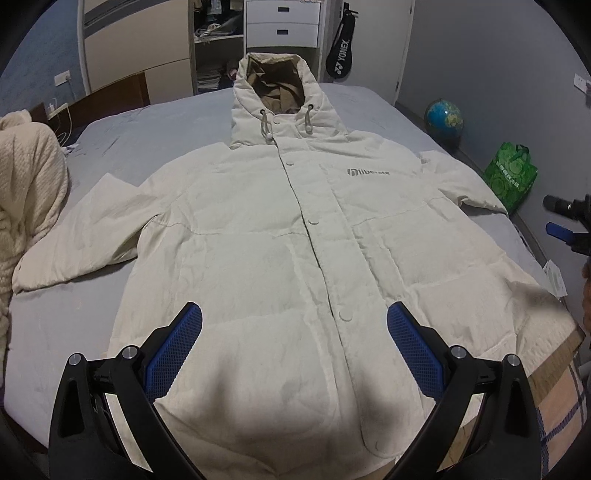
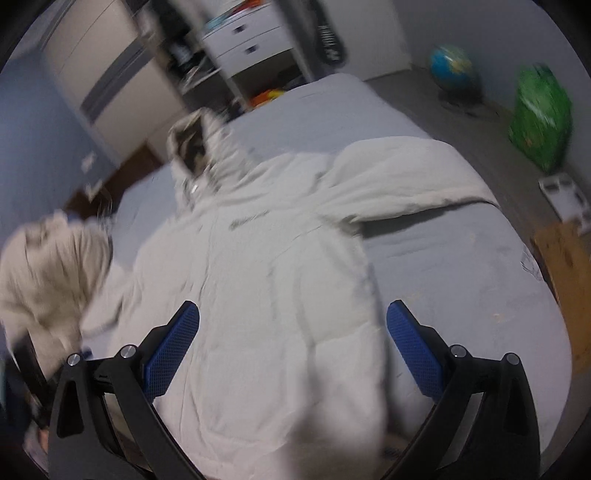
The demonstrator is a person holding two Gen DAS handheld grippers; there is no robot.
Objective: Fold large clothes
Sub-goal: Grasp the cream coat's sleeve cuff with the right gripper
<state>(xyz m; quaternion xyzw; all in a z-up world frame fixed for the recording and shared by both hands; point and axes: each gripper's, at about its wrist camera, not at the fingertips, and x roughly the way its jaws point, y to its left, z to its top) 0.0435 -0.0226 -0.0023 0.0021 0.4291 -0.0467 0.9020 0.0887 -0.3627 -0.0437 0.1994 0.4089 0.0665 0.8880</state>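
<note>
A large cream hooded jacket [image 1: 280,229] lies flat and face up on the grey bed [image 1: 155,122], buttoned, hood [image 1: 275,96] pointing away and both sleeves spread out. My left gripper [image 1: 294,314] hovers open above the jacket's lower front near the hem, nothing between its blue pads [image 1: 177,347]. In the blurred right wrist view the same jacket [image 2: 266,295] runs up the frame, its right sleeve [image 2: 406,184] stretched toward the bed's edge. My right gripper [image 2: 293,312] is open over the jacket's lower right side, holding nothing. It also shows at the left wrist view's right edge [image 1: 569,221].
A cream knitted blanket [image 1: 26,192] is bunched on the bed's left side. A white drawer unit [image 1: 282,26] and shelves stand beyond the bed. A globe [image 1: 443,118] and a green bag [image 1: 511,177] sit on the floor at right. A brown box [image 2: 561,258] stands beside the bed.
</note>
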